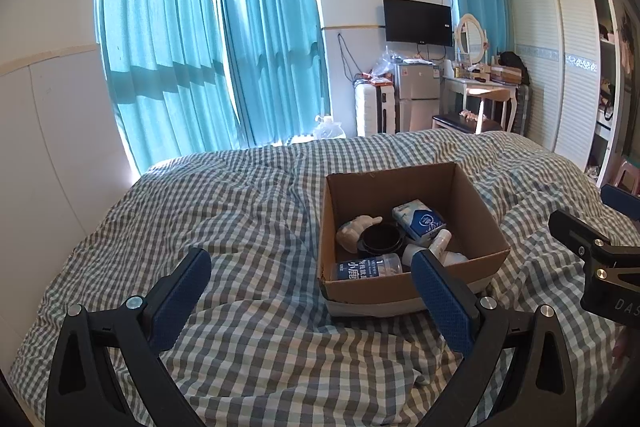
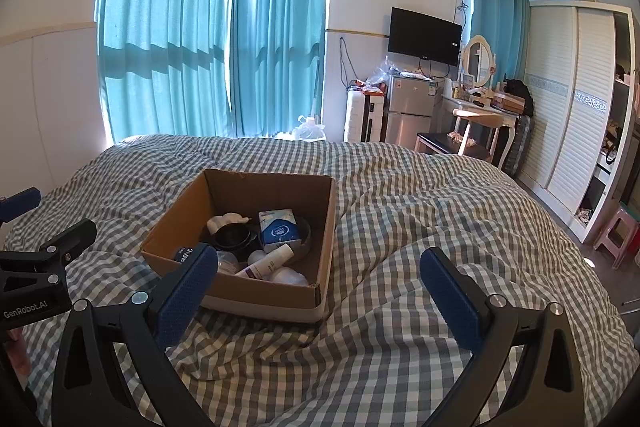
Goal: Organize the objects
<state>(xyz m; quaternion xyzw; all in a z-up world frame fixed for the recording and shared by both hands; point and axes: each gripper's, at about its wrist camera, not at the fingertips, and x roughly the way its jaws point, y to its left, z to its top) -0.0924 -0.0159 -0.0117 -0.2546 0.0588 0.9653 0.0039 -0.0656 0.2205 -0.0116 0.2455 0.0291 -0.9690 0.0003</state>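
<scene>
While above checked quilt: left gripper and right gripper spread wide, empty; cardboard box filled with tissue pack, bottles.

On the checked bed an open cardboard box holds a blue tissue pack, a black bowl and a white tube, while the right gripper hovers near it, spread wide and empty, the left gripper beside it.
</scene>
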